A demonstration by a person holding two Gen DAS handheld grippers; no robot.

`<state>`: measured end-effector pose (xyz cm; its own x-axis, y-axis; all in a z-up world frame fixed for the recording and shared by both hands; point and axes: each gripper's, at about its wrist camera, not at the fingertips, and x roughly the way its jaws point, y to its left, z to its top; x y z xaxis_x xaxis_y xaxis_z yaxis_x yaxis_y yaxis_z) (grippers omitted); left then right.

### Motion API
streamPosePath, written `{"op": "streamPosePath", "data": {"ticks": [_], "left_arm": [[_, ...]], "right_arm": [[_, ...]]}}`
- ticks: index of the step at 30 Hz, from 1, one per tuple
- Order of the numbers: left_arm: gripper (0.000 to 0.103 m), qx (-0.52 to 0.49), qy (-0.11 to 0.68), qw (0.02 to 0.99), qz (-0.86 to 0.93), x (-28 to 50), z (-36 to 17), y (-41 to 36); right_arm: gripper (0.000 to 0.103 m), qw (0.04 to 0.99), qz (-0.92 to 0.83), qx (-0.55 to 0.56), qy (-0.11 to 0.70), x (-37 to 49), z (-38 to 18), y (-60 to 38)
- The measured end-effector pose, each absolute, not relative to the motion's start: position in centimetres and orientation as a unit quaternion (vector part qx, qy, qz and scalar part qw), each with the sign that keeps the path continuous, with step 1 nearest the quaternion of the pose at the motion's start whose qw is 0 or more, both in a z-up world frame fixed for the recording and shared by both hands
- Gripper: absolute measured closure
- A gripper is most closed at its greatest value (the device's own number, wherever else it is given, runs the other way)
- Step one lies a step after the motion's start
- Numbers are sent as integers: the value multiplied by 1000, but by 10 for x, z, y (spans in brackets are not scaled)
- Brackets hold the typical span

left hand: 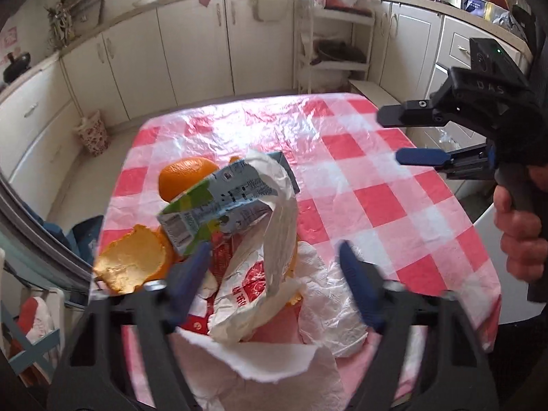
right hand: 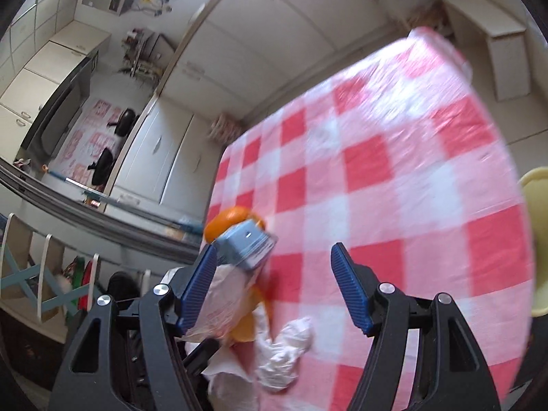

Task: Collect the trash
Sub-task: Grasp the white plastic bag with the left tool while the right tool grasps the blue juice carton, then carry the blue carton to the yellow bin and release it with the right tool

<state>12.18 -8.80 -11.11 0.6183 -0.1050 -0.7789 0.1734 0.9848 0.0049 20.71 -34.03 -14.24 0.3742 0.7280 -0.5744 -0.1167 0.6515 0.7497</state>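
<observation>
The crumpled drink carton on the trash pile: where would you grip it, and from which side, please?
I'd grip the drink carton across its flattened faces at the free upper end, coming from above. It lies tilted on the orange peel and wrappers, with the open left gripper already over the pile.

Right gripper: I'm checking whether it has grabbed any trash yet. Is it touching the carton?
Apart. In the left wrist view the right gripper hangs open over bare tablecloth, well clear of the carton in the pile.
</observation>
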Motion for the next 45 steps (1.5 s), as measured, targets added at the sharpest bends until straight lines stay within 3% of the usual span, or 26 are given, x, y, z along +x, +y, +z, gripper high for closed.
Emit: {"op": "streamPosePath", "data": {"ticks": [1, 2, 6, 22, 25, 26, 35, 45], "left_arm": [[78, 30, 439, 894, -83, 126, -113, -84], [85, 23, 442, 892, -89, 123, -114, -79], [92, 39, 427, 897, -111, 114, -107, -73], [92, 80, 423, 884, -183, 93, -125, -69], [92, 82, 422, 883, -189, 93, -123, -68], [93, 81, 422, 883, -190, 93, -122, -68], [98, -1, 414, 887, -204, 99, -100, -39], [98, -78, 356, 904, -224, 100, -49, -21]], "right_arm": [[36, 754, 283, 322, 497, 210, -147, -334], [36, 744, 288, 331, 505, 212, -149, -330], [36, 690, 305, 388, 529, 226, -165, -310], [29, 572, 313, 438, 619, 257, -216, -258], [30, 583, 314, 447, 601, 260, -214, -258], [41, 590, 314, 447, 595, 260, -214, -260], [41, 651, 335, 425, 532, 250, -179, -275], [41, 740, 293, 429, 427, 224, -132, -372]]}}
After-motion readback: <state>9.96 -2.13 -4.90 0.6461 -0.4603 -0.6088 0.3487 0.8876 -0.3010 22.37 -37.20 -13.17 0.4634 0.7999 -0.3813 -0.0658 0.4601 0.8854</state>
